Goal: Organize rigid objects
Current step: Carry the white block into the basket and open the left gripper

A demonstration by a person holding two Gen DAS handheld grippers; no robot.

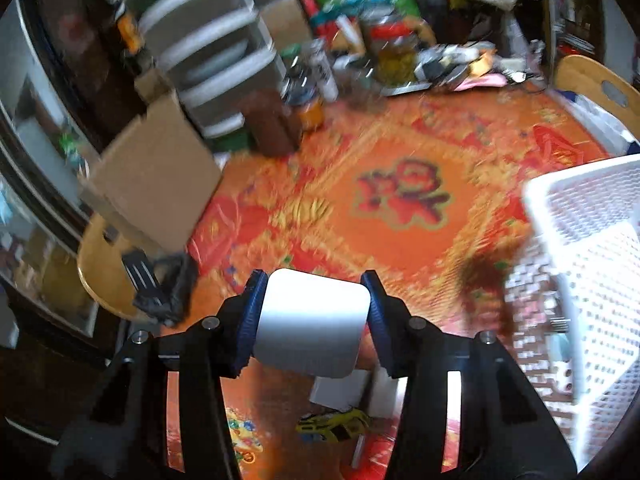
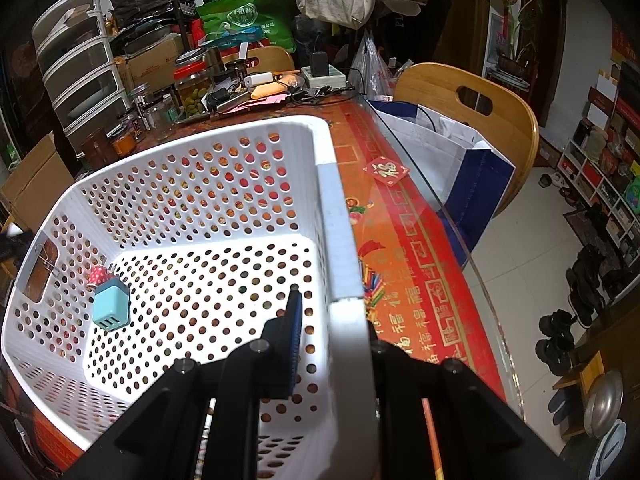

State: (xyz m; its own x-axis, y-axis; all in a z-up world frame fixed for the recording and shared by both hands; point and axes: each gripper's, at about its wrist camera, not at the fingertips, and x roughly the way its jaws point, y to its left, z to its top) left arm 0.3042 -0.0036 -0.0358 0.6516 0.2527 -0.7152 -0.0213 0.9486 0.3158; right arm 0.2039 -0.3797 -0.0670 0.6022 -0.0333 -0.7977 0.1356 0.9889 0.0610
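Item: white rounded block (image 1: 312,322), clamped betw. jaws of left gripper (image 1: 314,320), held above orange patterned tabletop (image 1: 400,248). White perforated basket (image 2: 192,184) set on tabletop at right; wall gripped by right gripper (image 2: 336,344), jaws closed on rim. Inside basket: blue charger (image 2: 111,305), red dotted item (image 2: 97,275) just behind it.

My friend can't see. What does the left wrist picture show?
The left gripper holds a white block above an orange tablecloth. A white basket stands at the right, and jars and drawers at the back. The picture is blurry.
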